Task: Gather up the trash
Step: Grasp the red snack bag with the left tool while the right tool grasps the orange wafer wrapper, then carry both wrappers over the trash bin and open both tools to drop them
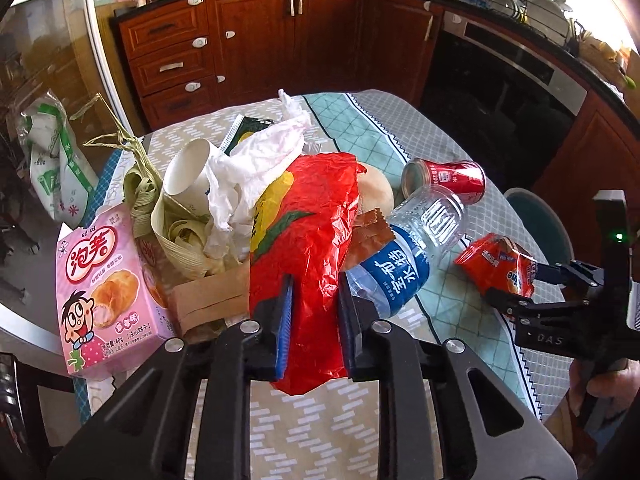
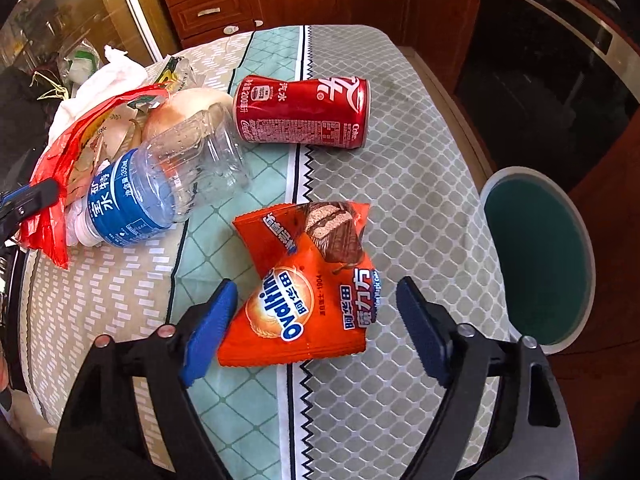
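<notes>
A pile of trash lies on the table. My left gripper (image 1: 314, 292) has its jaws around a red plastic bag (image 1: 308, 220), closed partway on it. Beside it lie a clear water bottle (image 1: 408, 248), a red can (image 1: 446, 180), crumpled tissue (image 1: 256, 168), a paper cup (image 1: 186, 172), a pink snack box (image 1: 100, 292) and dried leaves (image 1: 168, 216). My right gripper (image 2: 312, 312) is open with an orange Ovaltine wrapper (image 2: 308, 288) between its fingers, the wrapper resting on the cloth. The bottle (image 2: 160, 184) and can (image 2: 304, 110) show in the right wrist view.
A round bin with a teal liner (image 2: 536, 260) stands on the floor right of the table. The tablecloth (image 2: 400, 184) covers the table. Wooden cabinets (image 1: 280, 40) and an oven (image 1: 500, 76) stand behind. A white and green bag (image 1: 52, 160) sits at the left.
</notes>
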A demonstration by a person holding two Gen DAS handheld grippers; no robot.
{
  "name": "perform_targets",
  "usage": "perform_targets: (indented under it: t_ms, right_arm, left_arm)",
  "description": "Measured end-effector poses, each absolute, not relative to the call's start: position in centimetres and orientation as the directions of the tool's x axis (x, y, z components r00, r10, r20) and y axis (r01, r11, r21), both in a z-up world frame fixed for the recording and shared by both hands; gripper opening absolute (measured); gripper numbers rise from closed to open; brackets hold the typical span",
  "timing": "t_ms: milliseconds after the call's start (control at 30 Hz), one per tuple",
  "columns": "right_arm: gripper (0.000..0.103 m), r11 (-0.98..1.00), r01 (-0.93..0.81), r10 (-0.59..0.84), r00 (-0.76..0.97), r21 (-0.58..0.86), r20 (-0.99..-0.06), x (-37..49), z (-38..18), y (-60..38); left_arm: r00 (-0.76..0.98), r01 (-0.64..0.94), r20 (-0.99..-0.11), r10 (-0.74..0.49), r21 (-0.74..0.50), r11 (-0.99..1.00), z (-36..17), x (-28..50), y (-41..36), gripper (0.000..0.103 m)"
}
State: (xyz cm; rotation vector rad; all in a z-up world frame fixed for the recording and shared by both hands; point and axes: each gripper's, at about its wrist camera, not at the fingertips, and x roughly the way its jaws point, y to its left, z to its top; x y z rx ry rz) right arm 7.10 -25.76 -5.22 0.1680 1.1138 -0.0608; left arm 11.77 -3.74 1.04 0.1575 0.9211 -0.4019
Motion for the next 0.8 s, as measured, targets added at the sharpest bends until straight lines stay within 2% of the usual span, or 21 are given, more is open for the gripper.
perform_targets:
  t_ms: [33, 267, 533, 800]
  right_arm:
    - [0.055, 0.983, 0.137, 0.049, 0.43, 0.119, -0.902, 7.3, -5.6, -25.9]
    - [0.047, 0.981, 0.141, 0.053, 0.474, 0.135, -0.879, 5.3, -5.0, -25.9]
    - [0.045, 0.973, 0.171, 0.042, 0.532, 0.156, -0.846, 1.5, -2.3, -27.7]
    - [0.045, 0.937, 0.314, -0.065, 0.592, 0.155, -0.804, -1.3, 1.0, -35.2]
  left_arm:
    - [0.536, 0.407, -0.797, -0.276, -0.043, 0.913, 1.3, 11.5, -3.8, 0.021]
    - [0.559, 0.442, -0.761, -0.329, -0.063, 0.895, 4.0, 9.1, -4.7, 0.021]
    - [0.574, 0.49, -0.719, -0.392, -0.082, 0.868, 7.7, 6.2, -5.8, 0.021]
    - [0.494, 0.647, -0.736, -0.462, -0.044, 0.761, 8.3, 4.4, -13.9, 0.021]
